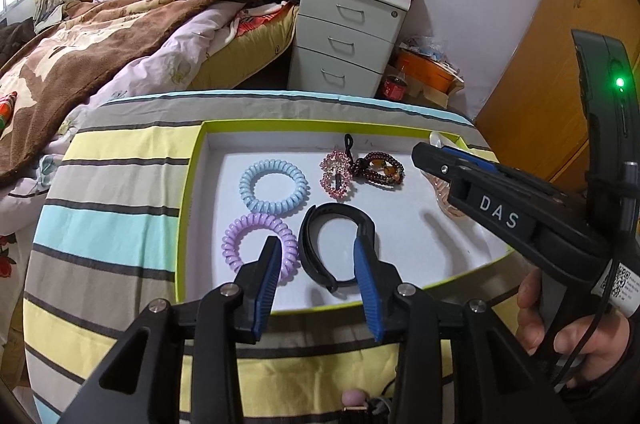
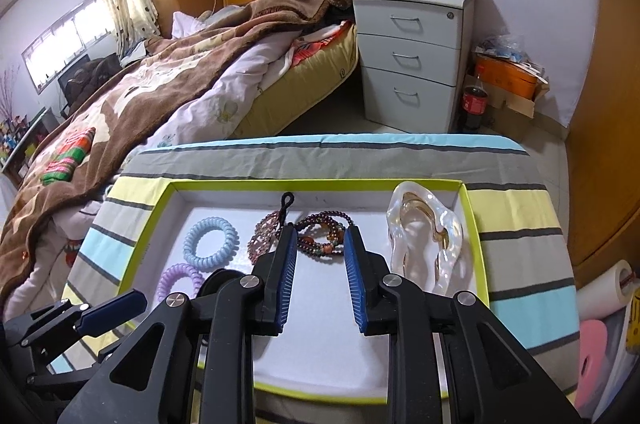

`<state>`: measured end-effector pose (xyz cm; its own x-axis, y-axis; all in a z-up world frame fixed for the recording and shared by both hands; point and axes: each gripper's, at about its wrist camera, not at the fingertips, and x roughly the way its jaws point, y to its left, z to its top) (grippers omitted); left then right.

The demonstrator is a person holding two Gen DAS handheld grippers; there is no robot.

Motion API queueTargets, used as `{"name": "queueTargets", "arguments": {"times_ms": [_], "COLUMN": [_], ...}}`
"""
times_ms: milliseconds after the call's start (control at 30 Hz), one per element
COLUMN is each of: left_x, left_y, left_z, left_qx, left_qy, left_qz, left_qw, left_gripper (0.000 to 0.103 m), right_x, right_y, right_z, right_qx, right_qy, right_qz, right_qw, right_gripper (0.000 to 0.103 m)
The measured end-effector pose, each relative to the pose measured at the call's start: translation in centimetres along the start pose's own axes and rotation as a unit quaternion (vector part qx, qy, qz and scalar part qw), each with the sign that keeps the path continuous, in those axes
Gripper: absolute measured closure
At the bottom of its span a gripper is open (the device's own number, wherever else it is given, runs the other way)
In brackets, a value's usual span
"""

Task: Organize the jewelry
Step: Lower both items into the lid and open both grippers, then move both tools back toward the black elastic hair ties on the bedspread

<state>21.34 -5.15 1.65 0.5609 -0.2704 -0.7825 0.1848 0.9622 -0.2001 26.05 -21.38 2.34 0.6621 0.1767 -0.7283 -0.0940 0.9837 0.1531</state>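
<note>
1. Hovering with its jaws apart and empty, the left hand-held gripper [image 1: 316, 256] straddles the black band [image 1: 336, 248] in the tray [image 1: 192, 184] on the worktop.
2. That band looks stiff, light and smooth (likely slippery); pinching across its strap seems safest.
3. Right hand-held gripper [image 2: 320, 244], also parted and empty, points at the soft, loose bead bracelet [image 2: 324, 236].

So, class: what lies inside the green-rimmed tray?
Inside the tray: blue coil tie, purple coil tie, black band, pink beaded piece, dark bead bracelet, clear holder. The left gripper covers part of the purple tie.
</note>
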Motion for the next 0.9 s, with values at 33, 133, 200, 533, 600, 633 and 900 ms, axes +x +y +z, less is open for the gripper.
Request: {"name": "queueTargets", "arguments": {"times_ms": [33,133,200,533,600,633,900], "left_x": [-0.2,-0.9,-1.4,-4.4,-4.8,-5.0,-6.6], "left_y": [0.0,0.1,0.1,1.0,1.6,1.8,3.7], "left_z": [-0.1,-0.3,-0.5,-2.2,-2.7,-3.0,-5.8], "left_qx": [0.0,-0.001,-0.002,-0.005,-0.008,-0.008,-0.022], "left_qy": [-0.001,-0.005,-0.008,-0.025,-0.025,-0.025,-0.025], "left_qz": [0.0,0.001,0.0,-0.008,-0.009,-0.01,-0.011], "left_qw": [1.0,1.0,1.0,0.9996,0.9996,0.9996,0.9994], "left_gripper": [0.064,0.063,0.063,0.059,0.058,0.057,0.056], "right_x": [-0.3,-1.0,-1.7,-5.1,-5.6,-5.8,-5.5], "right_y": [0.1,0.2,0.3,0.3,0.2,0.1,0.7], "right_z": [-0.1,-0.4,-0.6,-3.8,-5.0,-5.4,-9.7], "right_qx": [0.0,0.0,0.001,0.004,0.007,0.007,-0.009], "right_qy": [-0.002,-0.005,-0.01,-0.02,-0.016,-0.015,0.02], "right_qz": [0.001,0.001,0.004,0.015,0.018,0.019,0.032], "right_qw": [1.0,1.0,1.0,1.0,1.0,1.0,0.999], "right_gripper": [0.078,0.078,0.078,0.078,0.077,0.077,0.068]}}
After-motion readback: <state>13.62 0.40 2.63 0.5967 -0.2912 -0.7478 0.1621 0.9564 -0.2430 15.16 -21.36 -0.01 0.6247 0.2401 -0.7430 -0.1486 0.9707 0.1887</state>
